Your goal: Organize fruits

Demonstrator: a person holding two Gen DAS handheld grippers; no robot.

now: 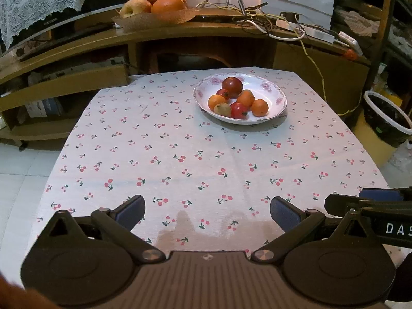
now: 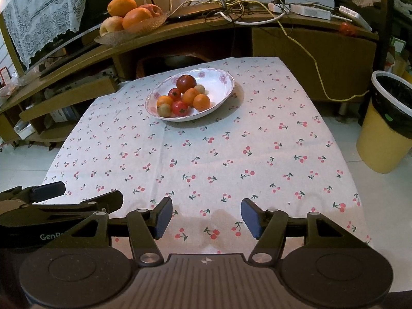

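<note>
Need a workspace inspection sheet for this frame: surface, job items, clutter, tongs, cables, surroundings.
Surface: cherry-print tablecloth covers the table; a faint damp-looking patch near the front edge.
Job's things: floral bowl at the far side holds small fruits, including a dark red one on top, oranges and tomatoes.
Clutter: nothing seen on the cloth besides the bowl.
Grippers: left tongs and right tongs both open, empty, low over the near edge.
Cables: yellow cable and a white tangle on the cabinet behind; none on the table.
Surroundings: leaf-shaped tray of larger fruit on the cabinet; yellow bin at right.
</note>
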